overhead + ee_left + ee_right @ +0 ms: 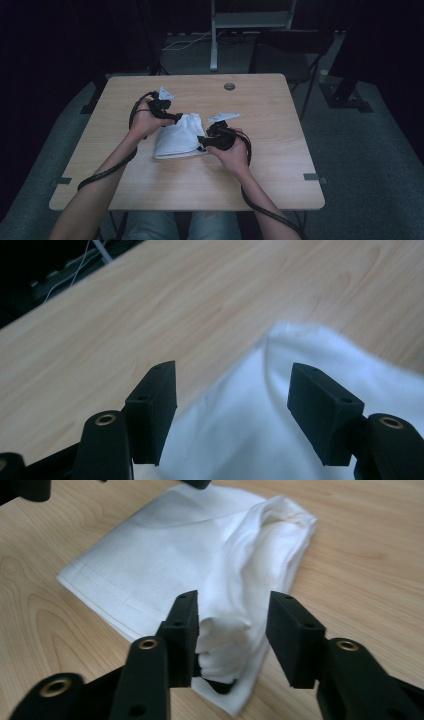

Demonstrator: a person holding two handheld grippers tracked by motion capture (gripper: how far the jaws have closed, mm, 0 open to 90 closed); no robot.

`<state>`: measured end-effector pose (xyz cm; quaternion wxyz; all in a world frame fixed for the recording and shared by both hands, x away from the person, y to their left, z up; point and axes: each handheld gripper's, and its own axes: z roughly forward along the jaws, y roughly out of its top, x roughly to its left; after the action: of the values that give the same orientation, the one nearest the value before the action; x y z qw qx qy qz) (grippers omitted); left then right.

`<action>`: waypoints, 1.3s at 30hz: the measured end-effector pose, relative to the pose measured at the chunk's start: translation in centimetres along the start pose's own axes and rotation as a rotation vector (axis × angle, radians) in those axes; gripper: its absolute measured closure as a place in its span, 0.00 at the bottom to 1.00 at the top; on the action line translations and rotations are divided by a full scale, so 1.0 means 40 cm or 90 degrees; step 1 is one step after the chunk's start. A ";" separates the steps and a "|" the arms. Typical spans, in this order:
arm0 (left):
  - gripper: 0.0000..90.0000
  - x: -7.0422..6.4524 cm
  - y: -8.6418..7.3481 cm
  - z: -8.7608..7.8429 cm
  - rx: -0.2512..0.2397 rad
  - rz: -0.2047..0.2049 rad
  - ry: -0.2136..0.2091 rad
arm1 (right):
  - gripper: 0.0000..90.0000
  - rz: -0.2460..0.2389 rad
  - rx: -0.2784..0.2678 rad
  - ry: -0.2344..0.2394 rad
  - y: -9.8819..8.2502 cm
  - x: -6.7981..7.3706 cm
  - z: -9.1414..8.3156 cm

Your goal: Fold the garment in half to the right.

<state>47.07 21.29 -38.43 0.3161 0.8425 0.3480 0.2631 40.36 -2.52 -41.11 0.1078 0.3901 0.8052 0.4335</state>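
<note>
In the middle of the wooden table point(260, 165) lies the folded white cloth point(177, 137), mid-fold by my reading: left gripper point(232, 402) gapes wide over its corner holding nothing, right gripper point(232, 630) half-open around a bunched edge, which needs pinching next

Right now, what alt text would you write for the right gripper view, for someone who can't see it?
A folded white cloth lies on a pale wooden table, one end loosely bunched. The right gripper has its two black jaws apart either side of that bunched end.
</note>
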 end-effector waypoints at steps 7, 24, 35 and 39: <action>0.40 0.003 -0.069 -0.021 -0.005 0.001 0.006 | 0.83 -0.004 0.010 0.010 -0.014 0.005 0.017; 0.39 -0.017 -0.102 -0.077 -0.033 0.025 0.013 | 0.77 -0.021 0.017 -0.011 -0.040 -0.007 -0.045; 0.39 -0.026 -0.119 -0.085 -0.032 0.021 0.011 | 0.80 -0.017 0.043 -0.008 0.009 0.008 0.026; 0.39 -0.034 -0.121 -0.088 -0.029 0.035 0.008 | 0.90 -0.013 0.039 -0.013 -0.003 0.011 0.021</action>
<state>41.83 24.20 -39.86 0.3258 0.8424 0.3209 0.2851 40.44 -1.74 -41.64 0.1086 0.3894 0.8207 0.4038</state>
